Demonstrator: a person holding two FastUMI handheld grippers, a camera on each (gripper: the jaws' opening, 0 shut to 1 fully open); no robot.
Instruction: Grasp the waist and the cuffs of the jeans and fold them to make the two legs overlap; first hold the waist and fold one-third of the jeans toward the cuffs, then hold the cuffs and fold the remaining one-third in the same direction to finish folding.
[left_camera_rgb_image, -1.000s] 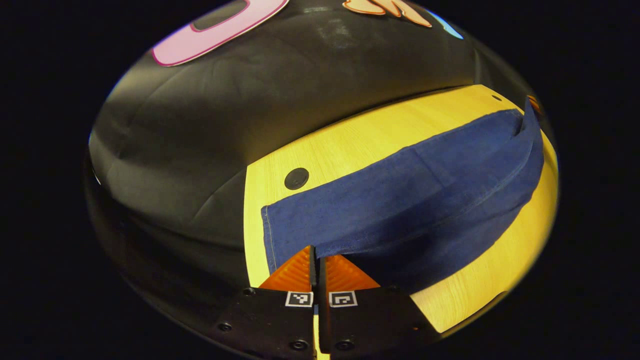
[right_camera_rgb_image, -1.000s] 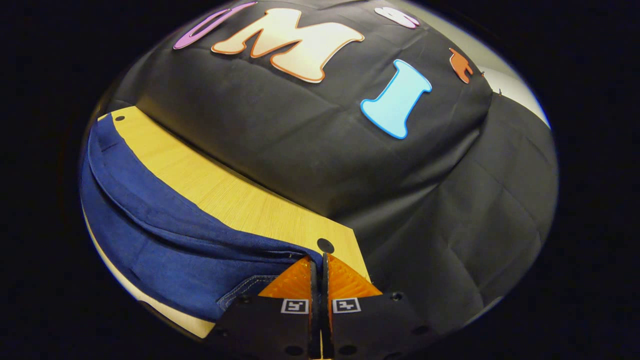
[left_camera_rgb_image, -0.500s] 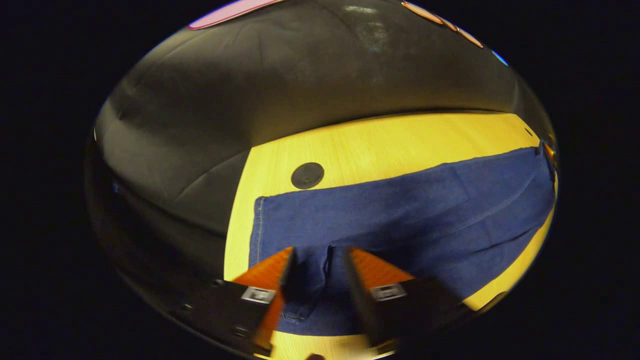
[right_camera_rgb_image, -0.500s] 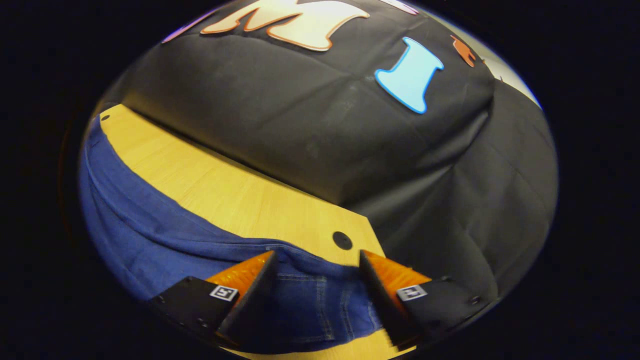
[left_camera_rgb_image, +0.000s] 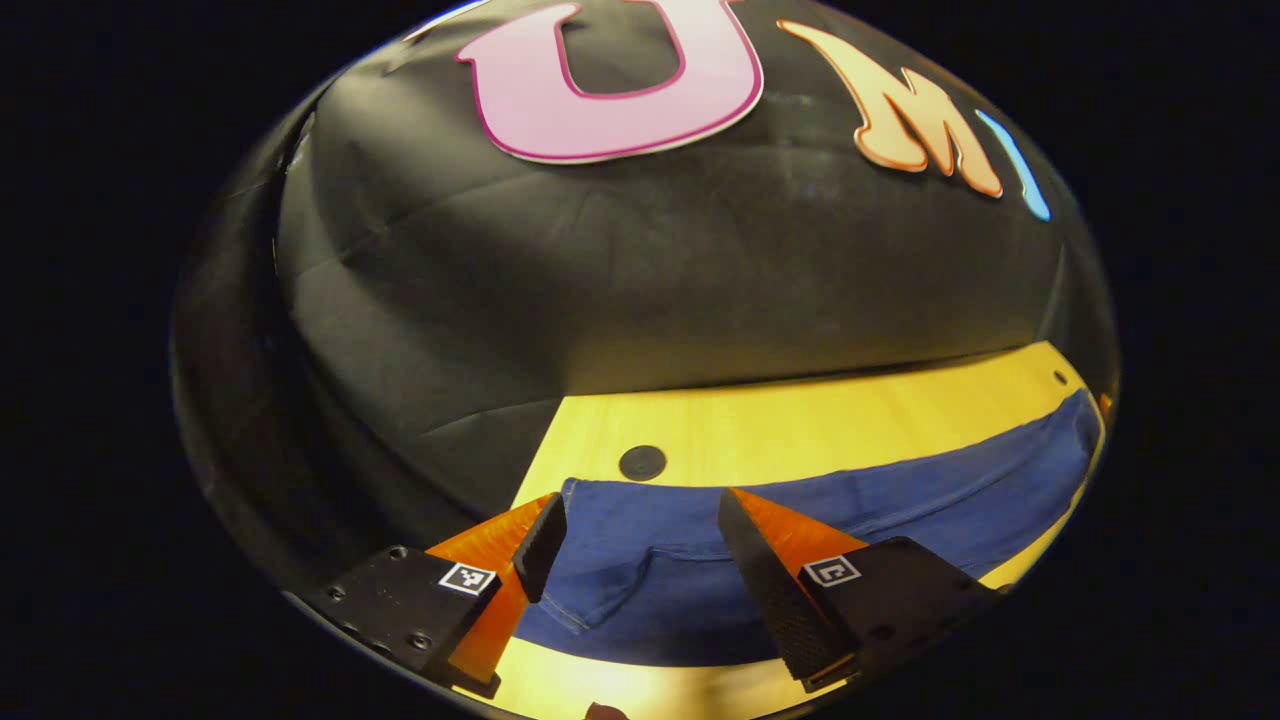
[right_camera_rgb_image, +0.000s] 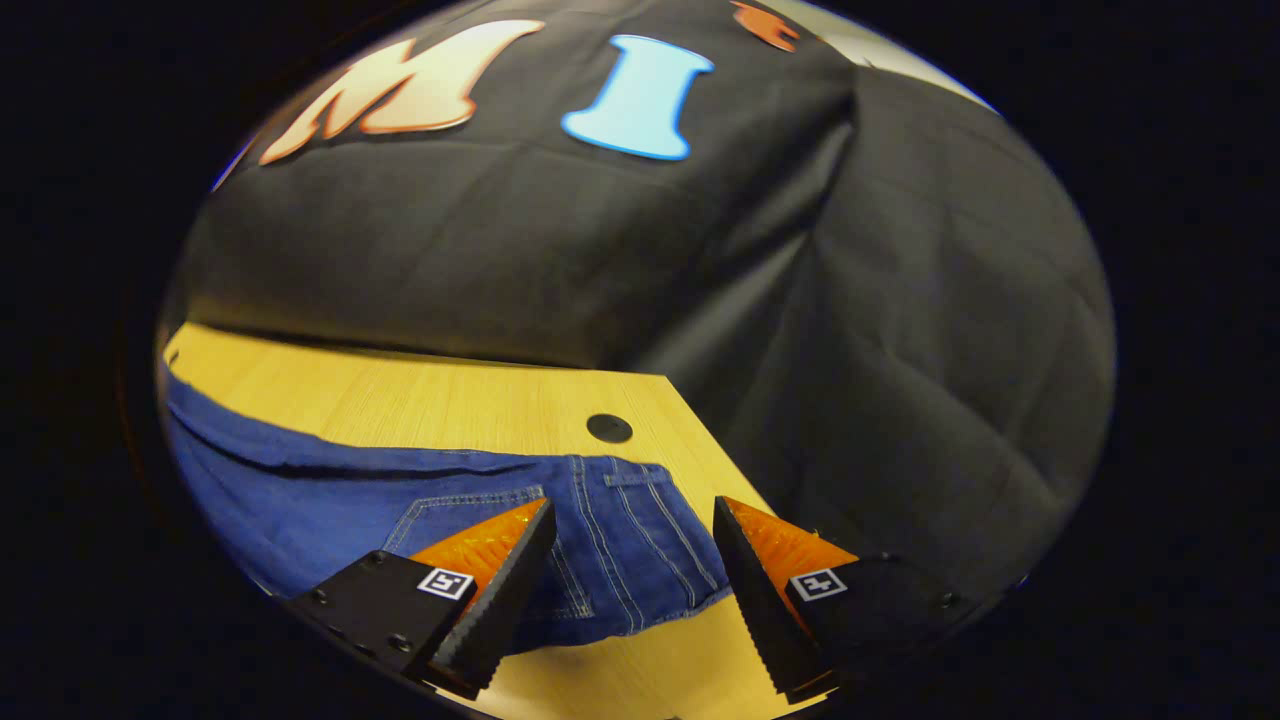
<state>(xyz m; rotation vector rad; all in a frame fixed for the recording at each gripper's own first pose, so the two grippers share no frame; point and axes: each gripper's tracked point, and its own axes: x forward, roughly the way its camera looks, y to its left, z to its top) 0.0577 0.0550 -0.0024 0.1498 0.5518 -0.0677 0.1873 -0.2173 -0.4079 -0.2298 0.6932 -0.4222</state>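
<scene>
Jeans (left_camera_rgb_image: 800, 520) lying flat on the counter (left_camera_rgb_image: 800, 420), legs apparently overlapped into one long band. In the left gripper view the band runs from the cuff end between the fingers at lower centre out to the right edge of the frame; in the right gripper view the jeans (right_camera_rgb_image: 330, 500) run the opposite way, from the waist end with its stitched pocket at lower centre to the left edge. The long axis thus appears to lie between the two tools. Left gripper (left_camera_rgb_image: 640, 540): fingers spread wide, nothing held, cuff end just ahead. Right gripper (right_camera_rgb_image: 630, 540): fingers likewise wide and empty, above the waist end. The waist fold comes first, so the right gripper is judged better placed.
</scene>
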